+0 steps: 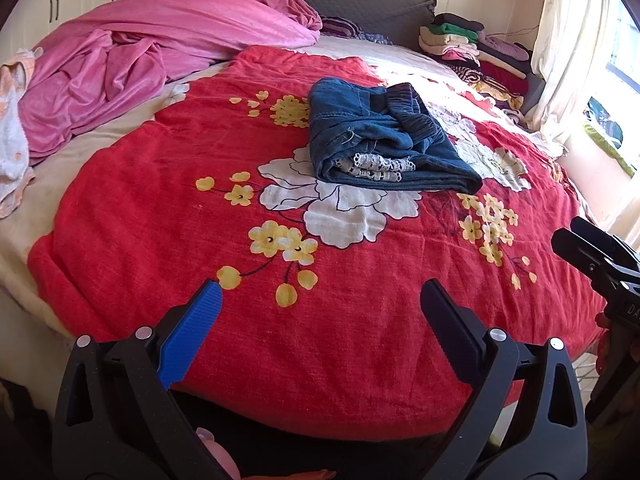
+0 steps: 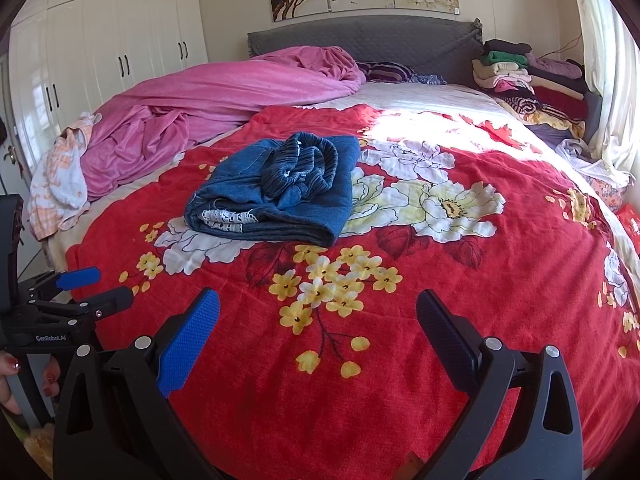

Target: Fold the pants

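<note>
Denim pants [image 1: 384,136], already doubled into a thick bundle, sit at the upper centre of the left wrist view on a red floral blanket [image 1: 200,240] spread across the bed. In the right wrist view the same bundle lies upper left of centre, its gathered elastic waistband heaped on top and a strip of white lace trim [image 2: 226,216] showing at the near folded edge. By the look of it the folding is finished or nearly so, and the bundle seems to have been set mid-blanket, where the flat cloth gives it a level rest.

Both tools hang at the bottom of their frames, well apart from the pants and touching nothing. The left gripper [image 1: 320,300] has its jaws spread wide and empty over the blanket; the right gripper [image 2: 318,312] is likewise wide and holds nothing. Each shows at the edge of the other's view, so the two are held side by side at the near edge of the bed, likely drawn clear of the work.

A rumpled pink quilt [image 1: 160,52] fills the upper left, and a stack of folded clothes [image 2: 520,72] stands at the upper right beside the grey headboard [image 2: 360,40], possibly where this bundle belongs. Sun from the window washes out the blanket's far right part.
</note>
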Motion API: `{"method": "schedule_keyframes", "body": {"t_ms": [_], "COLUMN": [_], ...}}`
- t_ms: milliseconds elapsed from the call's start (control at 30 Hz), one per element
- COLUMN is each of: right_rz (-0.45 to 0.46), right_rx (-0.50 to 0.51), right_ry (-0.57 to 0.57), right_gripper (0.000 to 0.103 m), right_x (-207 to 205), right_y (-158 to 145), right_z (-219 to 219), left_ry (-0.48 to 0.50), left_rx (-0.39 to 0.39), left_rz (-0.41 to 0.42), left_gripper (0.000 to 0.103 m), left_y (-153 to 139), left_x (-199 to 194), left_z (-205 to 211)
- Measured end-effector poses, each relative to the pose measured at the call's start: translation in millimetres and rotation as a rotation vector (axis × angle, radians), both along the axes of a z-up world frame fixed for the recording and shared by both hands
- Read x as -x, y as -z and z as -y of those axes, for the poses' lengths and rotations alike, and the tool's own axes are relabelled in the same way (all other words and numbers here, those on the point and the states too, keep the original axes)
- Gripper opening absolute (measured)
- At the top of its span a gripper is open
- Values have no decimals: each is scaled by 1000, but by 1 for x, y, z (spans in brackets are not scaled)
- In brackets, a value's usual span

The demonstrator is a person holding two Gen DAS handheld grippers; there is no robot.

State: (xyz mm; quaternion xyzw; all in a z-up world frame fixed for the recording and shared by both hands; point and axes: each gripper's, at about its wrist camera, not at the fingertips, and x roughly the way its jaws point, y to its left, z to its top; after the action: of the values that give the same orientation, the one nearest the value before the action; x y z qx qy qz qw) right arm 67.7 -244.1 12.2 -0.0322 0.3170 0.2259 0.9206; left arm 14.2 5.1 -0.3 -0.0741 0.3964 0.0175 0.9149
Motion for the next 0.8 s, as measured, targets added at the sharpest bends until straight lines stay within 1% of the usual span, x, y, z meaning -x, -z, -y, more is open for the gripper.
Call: {"method": "schedule_keyframes", "body": {"t_ms": [100,300,500,567,633,667,767,800], "right_rz": [-1,-7,-15,-22,-30,-36,-38,-31], "right_rx": [0,4,9,11,5,-1,3,9], "right_ry": [2,12,24,43,66,76,147,181], "right_gripper": [98,98,98,98,98,98,98,98], "right_x": [0,0,-4,-7,-11,-14,-31,-39], "right_y": [0,2,3,5,7,8,7,5], "right_z": [0,2,5,9,15,20,43,56], "left_ry": [7,11,65,63,30,7,-112,-155], "left_rx": [1,-23,13,36,57,50,1,-15], "left_rz": [1,-9,-5,-11,-28,-33,-51,-60], "left_gripper": [93,93,93,93,93,93,93,93], "left_y": [0,1,1,3,5,4,-2,-3], "left_x": [1,0,1,-3,-10,-15,-45,-59], "left_z": [1,8,11,8,-4,-13,-60,-81]}}
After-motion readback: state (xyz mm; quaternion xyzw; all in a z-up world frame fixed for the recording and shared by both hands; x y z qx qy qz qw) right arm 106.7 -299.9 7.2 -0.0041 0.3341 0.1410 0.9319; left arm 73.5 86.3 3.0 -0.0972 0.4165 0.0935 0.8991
